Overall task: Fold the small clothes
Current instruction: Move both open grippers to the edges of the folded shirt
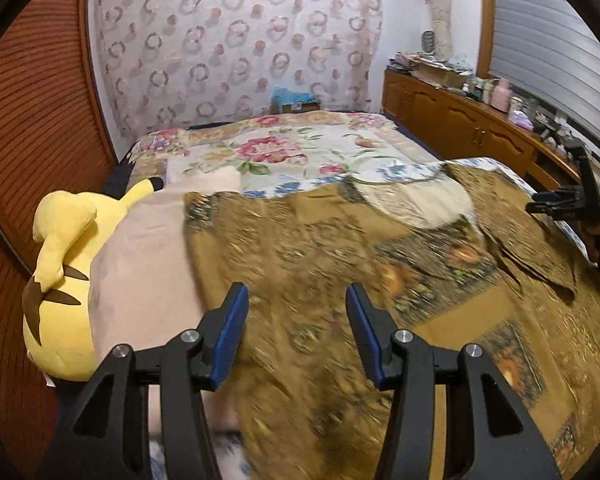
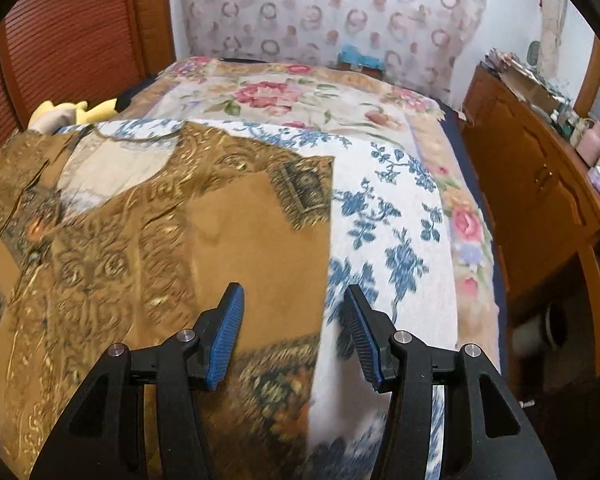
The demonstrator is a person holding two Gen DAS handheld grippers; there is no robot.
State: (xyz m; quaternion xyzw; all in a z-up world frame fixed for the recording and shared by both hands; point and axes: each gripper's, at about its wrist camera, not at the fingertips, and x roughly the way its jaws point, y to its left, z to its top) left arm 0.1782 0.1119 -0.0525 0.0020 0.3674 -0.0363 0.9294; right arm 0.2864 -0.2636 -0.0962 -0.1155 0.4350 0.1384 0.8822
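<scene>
A brown patterned shirt (image 2: 148, 232) lies spread flat on the bed (image 2: 400, 216), filling the left and centre of the right wrist view. The right gripper (image 2: 294, 332) hangs over the shirt's right edge, its jaws apart and empty. The left gripper (image 1: 296, 332) hovers over the shirt near a yellow plush toy (image 1: 60, 280), jaws apart, holding nothing.

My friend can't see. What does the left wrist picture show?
Open black tongs with blue pads hang over a brown-gold patterned shirt spread on a flowery bed cover, holding nothing. A yellow plush toy lies at the left, and the other tongs peek in at the right edge.
</scene>
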